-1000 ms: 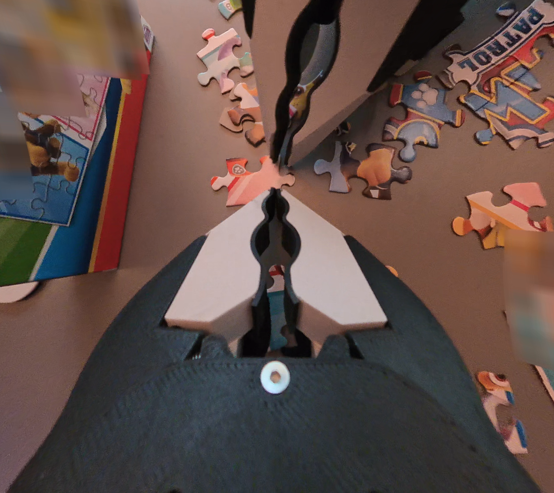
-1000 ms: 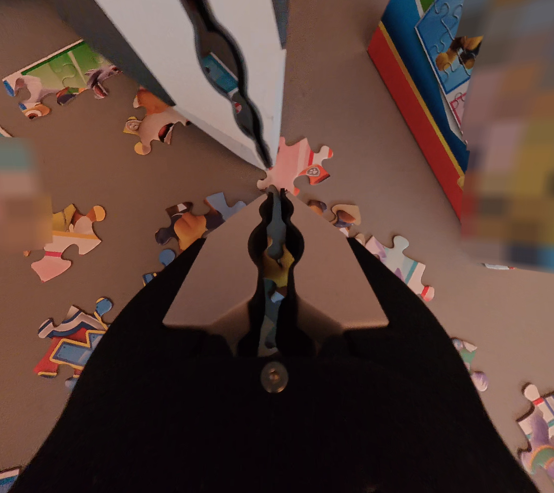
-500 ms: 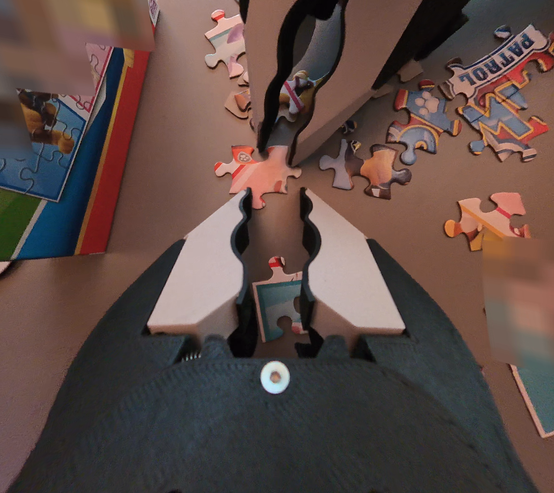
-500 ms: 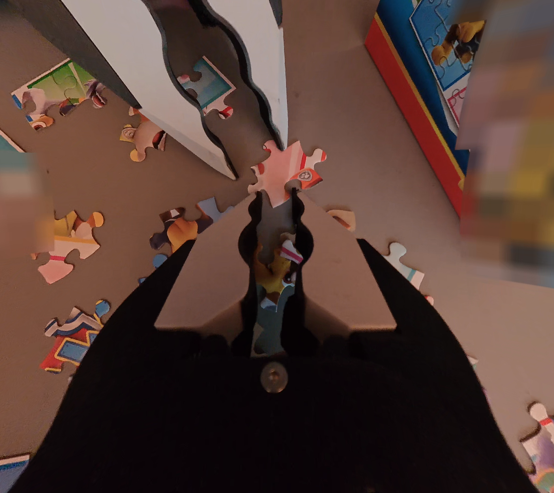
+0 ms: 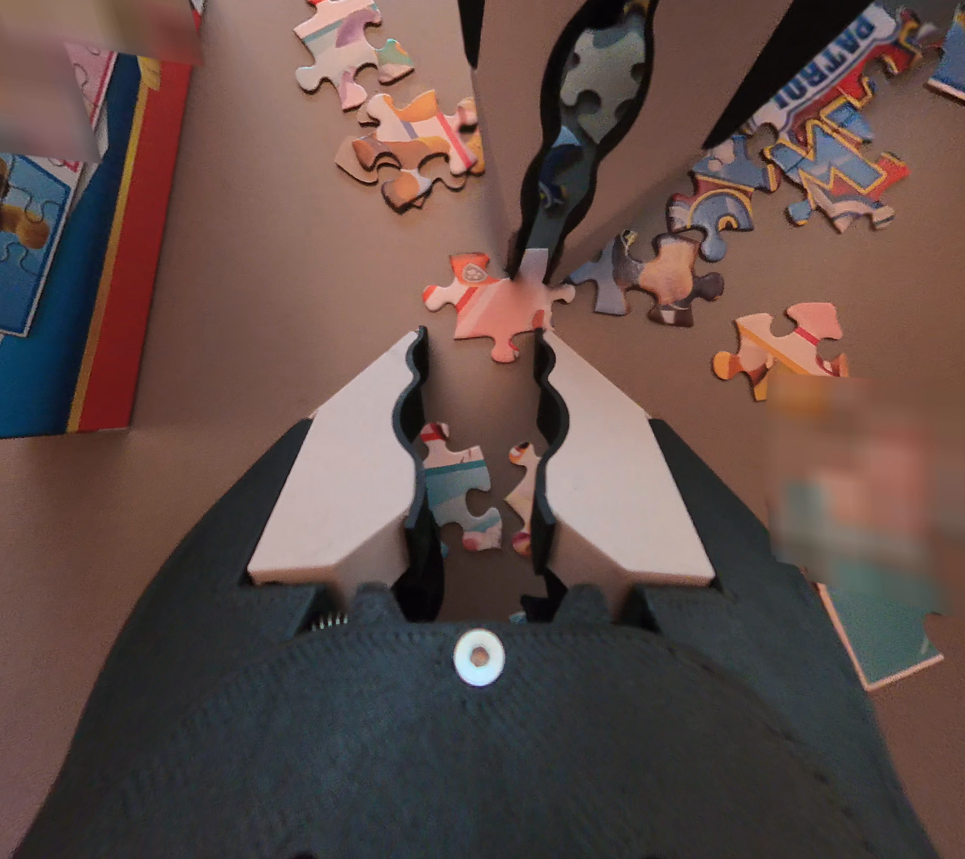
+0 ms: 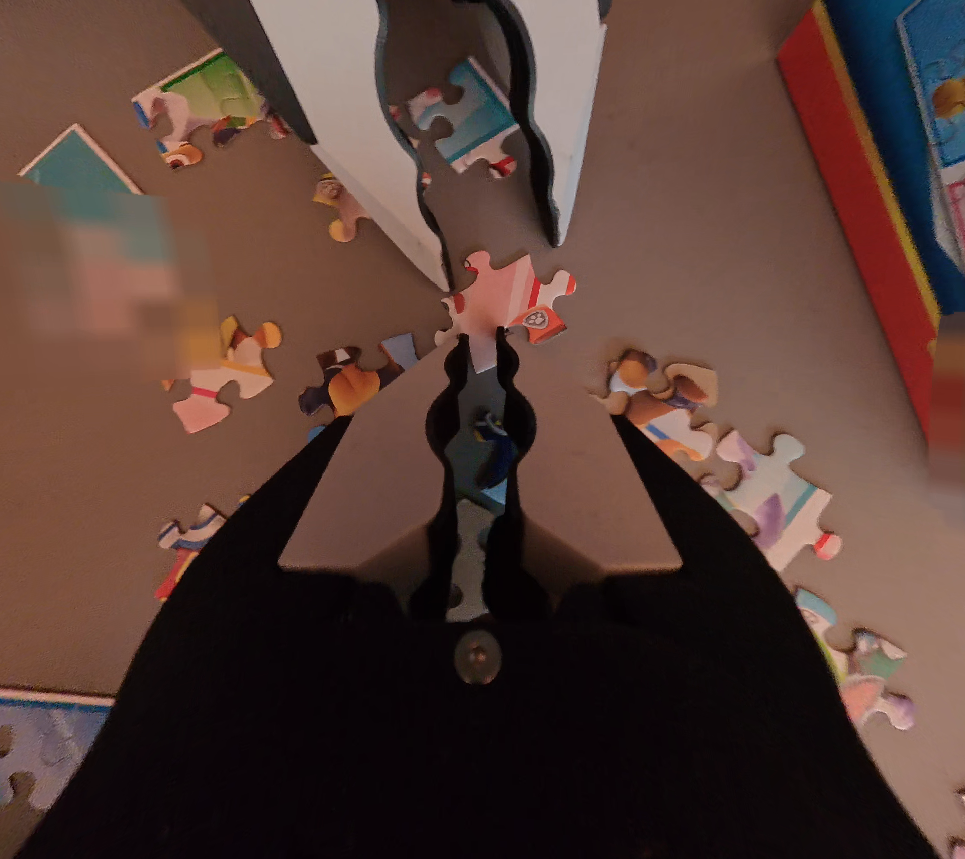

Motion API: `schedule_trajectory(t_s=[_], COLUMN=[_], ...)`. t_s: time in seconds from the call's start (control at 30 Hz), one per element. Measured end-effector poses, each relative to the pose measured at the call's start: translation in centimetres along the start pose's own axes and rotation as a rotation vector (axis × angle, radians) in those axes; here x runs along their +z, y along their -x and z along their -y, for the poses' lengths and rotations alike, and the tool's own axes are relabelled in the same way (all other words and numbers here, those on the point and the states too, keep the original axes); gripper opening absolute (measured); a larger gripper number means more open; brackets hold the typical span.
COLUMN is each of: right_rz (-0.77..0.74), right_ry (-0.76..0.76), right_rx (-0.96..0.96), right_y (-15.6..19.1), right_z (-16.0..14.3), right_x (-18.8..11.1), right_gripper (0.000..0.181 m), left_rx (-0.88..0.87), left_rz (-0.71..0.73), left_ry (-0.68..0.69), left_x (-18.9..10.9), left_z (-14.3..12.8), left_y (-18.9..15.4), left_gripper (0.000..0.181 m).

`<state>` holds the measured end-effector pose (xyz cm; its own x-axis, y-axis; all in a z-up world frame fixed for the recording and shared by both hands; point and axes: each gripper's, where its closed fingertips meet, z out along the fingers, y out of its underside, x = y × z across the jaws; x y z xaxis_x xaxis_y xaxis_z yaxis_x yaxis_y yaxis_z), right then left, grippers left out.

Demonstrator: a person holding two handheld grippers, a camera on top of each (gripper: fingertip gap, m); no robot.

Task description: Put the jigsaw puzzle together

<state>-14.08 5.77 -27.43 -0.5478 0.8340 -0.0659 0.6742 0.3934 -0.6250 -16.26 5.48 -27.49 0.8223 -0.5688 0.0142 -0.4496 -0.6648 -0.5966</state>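
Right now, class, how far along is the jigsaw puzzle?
Early. Done: one small joined cluster with lettering. In hand: the right gripper is shut on the pink-and-orange jigsaw piece; the left gripper is open beside it. Left: loose pieces like the tan-and-blue one lie scattered on the brown table.

A brown tabletop point(image 5: 271, 270) carries scattered jigsaw pieces point(image 5: 360, 45), a pink piece point(image 5: 496, 306) at centre, and the puzzle box point(image 5: 78, 259).

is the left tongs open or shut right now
Open. In the left wrist view the left tongs show a wide gap between the fingers, with bare table and loose pieces visible through it, just short of the pink puzzle piece.
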Motion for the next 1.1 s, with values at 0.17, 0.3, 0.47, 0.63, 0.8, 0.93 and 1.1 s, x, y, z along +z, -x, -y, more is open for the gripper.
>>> schedule_trajectory(t_s=[0.17, 0.3, 0.47, 0.63, 0.8, 0.93, 1.1], right_rz=[0.045, 0.100, 0.080, -0.007, -0.107, -0.099, -0.045], right_ry=[0.012, 0.039, 0.099, 0.131, 0.045, -0.020, 0.013], right_rx=[-0.036, -0.081, -0.111, -0.077, -0.030, 0.007, 0.057], right_y=[2.5, 4.6, 5.2, 3.7, 4.3, 9.2, 15.2], right_z=[-0.1, -0.9, -2.7, -4.7, -4.8, -6.2, -10.5], right_x=[0.2, -0.3, -1.6, -3.4, -7.0, -10.2, -9.6], right_gripper=[0.008, 0.008, 0.008, 0.008, 0.021, 0.018, 0.012], left_rx=[0.016, 0.026, 0.041, 0.124, 0.191, 0.176, 0.109], left_rz=[-0.023, -0.017, 0.009, -0.012, -0.048, -0.052, -0.041], left_ry=[0.016, 0.023, 0.010, -0.019, -0.018, 0.037, 0.019], left_x=[-0.3, -0.5, -1.4, -2.4, -1.2, 0.6, 0.7], left_z=[-0.5, -0.8, -0.3, 1.6, 2.5, 1.0, 0.2], left_y=[-1.4, -2.3, -4.0, -9.0, -14.5, -16.1, -15.2], left_gripper=[0.039, 0.037, 0.036, 0.037, 0.037, 0.034, 0.018])
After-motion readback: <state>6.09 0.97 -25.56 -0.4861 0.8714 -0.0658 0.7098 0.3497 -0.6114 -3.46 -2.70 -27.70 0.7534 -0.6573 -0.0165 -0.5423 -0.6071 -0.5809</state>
